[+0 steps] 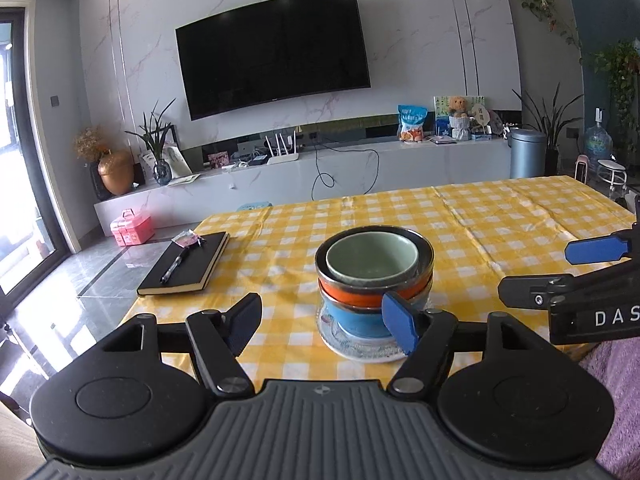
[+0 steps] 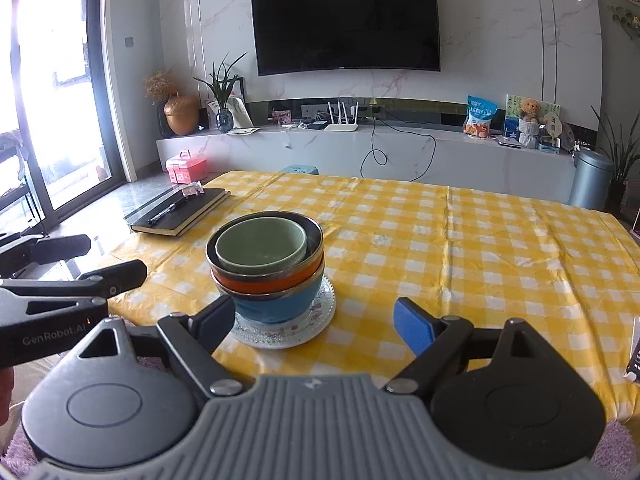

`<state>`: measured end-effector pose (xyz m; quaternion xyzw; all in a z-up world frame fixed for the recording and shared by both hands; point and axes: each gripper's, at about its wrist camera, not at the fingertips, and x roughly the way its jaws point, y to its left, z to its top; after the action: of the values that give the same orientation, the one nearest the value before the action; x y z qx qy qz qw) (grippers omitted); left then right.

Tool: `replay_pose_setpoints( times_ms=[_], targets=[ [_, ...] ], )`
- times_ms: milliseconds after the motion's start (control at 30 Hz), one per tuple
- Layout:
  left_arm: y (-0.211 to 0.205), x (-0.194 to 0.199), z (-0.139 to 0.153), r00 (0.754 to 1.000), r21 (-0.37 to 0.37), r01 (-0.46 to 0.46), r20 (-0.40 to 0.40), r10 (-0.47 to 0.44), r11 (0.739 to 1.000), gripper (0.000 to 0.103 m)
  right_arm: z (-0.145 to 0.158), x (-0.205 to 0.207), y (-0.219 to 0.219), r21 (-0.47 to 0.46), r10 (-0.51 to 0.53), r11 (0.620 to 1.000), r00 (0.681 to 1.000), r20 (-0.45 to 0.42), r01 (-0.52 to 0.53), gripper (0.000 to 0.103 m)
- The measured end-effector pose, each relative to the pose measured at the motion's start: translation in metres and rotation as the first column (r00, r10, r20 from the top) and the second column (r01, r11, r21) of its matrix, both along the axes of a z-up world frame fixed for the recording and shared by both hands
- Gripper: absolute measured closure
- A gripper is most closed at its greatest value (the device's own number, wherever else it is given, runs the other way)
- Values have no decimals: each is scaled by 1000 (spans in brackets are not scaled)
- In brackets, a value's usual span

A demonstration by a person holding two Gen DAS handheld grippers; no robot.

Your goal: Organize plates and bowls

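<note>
Yellow checked cloth covers the worktop (image 2: 460, 240) in a living room with a dark television on the marble wall. Near its front edge stands one stack: a green bowl (image 2: 262, 246) nested in an orange bowl (image 2: 272, 280), that in a blue bowl (image 2: 276, 304), all on a patterned plate (image 2: 320, 312). Both tools are open and empty. The left tool (image 1: 324, 322) has the stack slightly to its right, its blue pad overlapping the blue bowl in view; the right tool (image 2: 316, 322) has it slightly to its left. Neither looks clearly nearer. A black notebook (image 2: 184, 210) with a pen lies well apart.
</note>
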<state>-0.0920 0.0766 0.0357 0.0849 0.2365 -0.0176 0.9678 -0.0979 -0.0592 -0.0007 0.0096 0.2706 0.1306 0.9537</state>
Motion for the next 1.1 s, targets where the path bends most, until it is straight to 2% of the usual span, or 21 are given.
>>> replay_pose_setpoints(
  times_ms=[167,233,367,433,867,1100],
  targets=[
    [0,-1,-7,998,6,-43,-34,43,999,15,-6,-11,10,-45,-10,999,1000,26,11,17],
    [-1,-4,-15,997,20,-50,-53,51,999,14,-8,-14,10,-42,-28,999,999,38,29,11],
    [-1,-4,-26,996,31,-47,-80,50,998,14,-12,-18,9,-41,-43,998,998,38,44,9],
    [-1,-3,-32,993,30,-58,-101,61,998,14,-17,-17,10,-42,-61,997,998,26,62,3],
    [7,7,-53,972,2,-101,-211,99,995,14,-43,-5,12,-32,-49,998,998,-36,48,3],
    [7,7,-54,971,3,-99,-220,98,995,14,-44,-7,12,-32,-44,999,998,-37,43,3]
  ],
)
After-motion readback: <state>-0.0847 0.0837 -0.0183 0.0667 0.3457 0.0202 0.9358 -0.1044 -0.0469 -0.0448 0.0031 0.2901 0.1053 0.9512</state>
